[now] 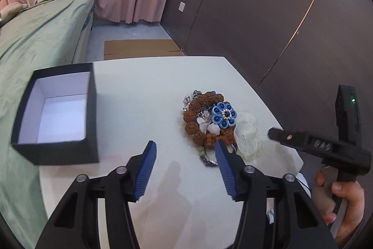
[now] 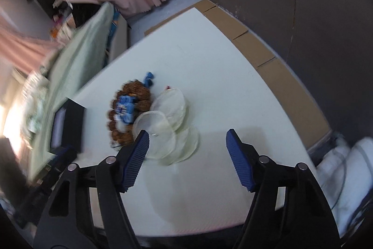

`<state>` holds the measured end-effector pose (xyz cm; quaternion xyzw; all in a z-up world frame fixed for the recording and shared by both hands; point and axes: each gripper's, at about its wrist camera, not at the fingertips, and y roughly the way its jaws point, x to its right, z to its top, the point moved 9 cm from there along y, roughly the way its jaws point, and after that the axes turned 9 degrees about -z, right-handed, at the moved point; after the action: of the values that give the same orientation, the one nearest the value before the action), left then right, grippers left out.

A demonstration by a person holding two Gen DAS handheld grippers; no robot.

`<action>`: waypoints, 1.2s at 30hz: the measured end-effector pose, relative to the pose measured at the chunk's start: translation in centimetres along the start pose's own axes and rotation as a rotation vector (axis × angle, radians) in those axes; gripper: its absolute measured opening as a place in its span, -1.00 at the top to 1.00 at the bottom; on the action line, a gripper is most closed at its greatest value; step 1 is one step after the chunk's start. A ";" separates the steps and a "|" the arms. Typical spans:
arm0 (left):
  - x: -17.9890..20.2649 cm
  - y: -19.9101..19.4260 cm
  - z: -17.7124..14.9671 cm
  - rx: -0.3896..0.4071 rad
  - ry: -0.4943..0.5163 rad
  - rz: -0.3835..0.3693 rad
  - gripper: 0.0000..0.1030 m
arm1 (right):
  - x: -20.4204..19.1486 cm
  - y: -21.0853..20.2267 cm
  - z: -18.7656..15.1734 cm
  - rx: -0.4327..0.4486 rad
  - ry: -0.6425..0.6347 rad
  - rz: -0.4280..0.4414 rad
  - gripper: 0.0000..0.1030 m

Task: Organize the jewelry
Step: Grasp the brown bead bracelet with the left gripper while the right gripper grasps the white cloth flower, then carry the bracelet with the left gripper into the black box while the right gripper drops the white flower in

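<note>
Left wrist view: the left gripper (image 1: 185, 151) hangs released above the table (image 1: 144, 90), the jewelry pile (image 1: 209, 120) just ahead, the empty black box (image 1: 58, 113) well left; pinch one piece only. Right wrist view: the right gripper (image 2: 187, 139) gapes empty beside the blurred pile; keep it clear

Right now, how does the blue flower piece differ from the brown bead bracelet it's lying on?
The blue flower ornament is small, flat and petal-shaped with a pale beaded centre; the brown bead bracelet is larger, a ring of rough, knobbly beads. The flower ornament sits on top; the bracelet lies under it, partly covered. Both rest in one pile on the white table, beside the clear round discs.
</note>
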<state>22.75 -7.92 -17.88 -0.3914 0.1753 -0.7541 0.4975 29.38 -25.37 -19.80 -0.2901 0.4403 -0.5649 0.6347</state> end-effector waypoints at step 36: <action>1.7 3.5 2.2 0.025 -0.026 -0.136 0.70 | -3.0 -2.1 1.1 0.111 -0.060 -0.050 0.93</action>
<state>26.31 -10.69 -18.10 -0.4060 0.1326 -0.7831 0.4520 29.42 -22.96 -16.80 -0.2821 0.3818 -0.5951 0.6485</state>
